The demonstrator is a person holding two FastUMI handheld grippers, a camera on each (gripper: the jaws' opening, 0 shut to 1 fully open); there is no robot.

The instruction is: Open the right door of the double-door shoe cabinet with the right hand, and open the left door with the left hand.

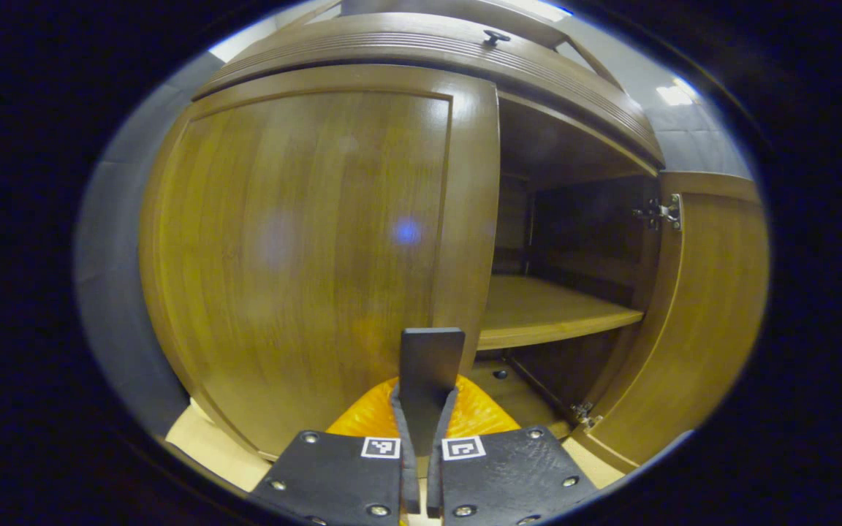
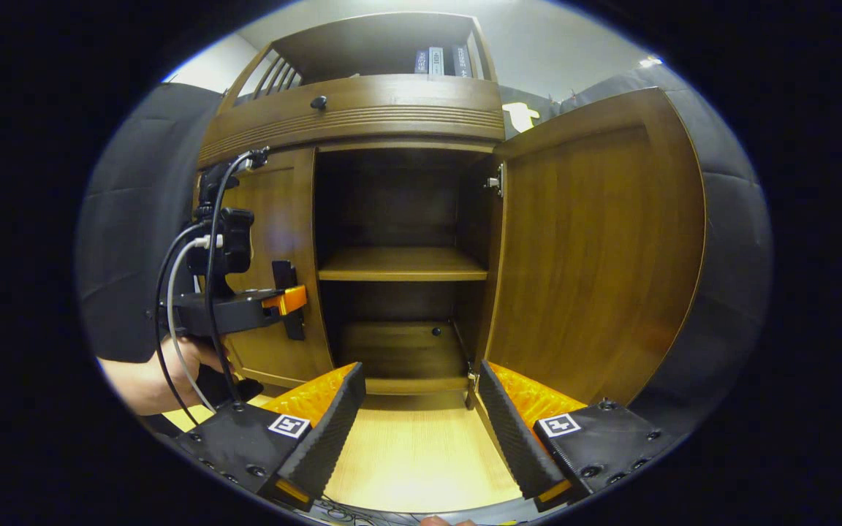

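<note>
Near: right gripper (image 2: 421, 431), fingers spread wide, nothing between them, hanging over the pale wood floor (image 2: 414, 467) in front of the cabinet. Left gripper (image 1: 428, 398), fingers pressed together, no visible gap; in the left gripper view the tips sit at the inner edge of the closed brown wooden left door (image 1: 304, 241). Can't tell whether a handle or the door edge is nipped between them. In the right gripper view the same left gripper (image 2: 286, 299) is held by a hand (image 2: 147, 376) just at that door's free edge.

Farther: brown wooden double-door shoe cabinet (image 2: 351, 109), glossy grain, ribbed top rail with a small dark knob (image 2: 317, 103). Brown wooden right door (image 2: 596, 248) swung fully open, metal hinge (image 2: 495, 180) exposed; inside, one mid wooden shelf (image 2: 403, 264), dark interior. Left door flush shut.

Risk, as judged: right half done, left pull pending. If the closed fingers only brush the edge, they'll slip off when pulled and the door stays put. Pulling straight rather than along the hinge arc could lose grip.
</note>
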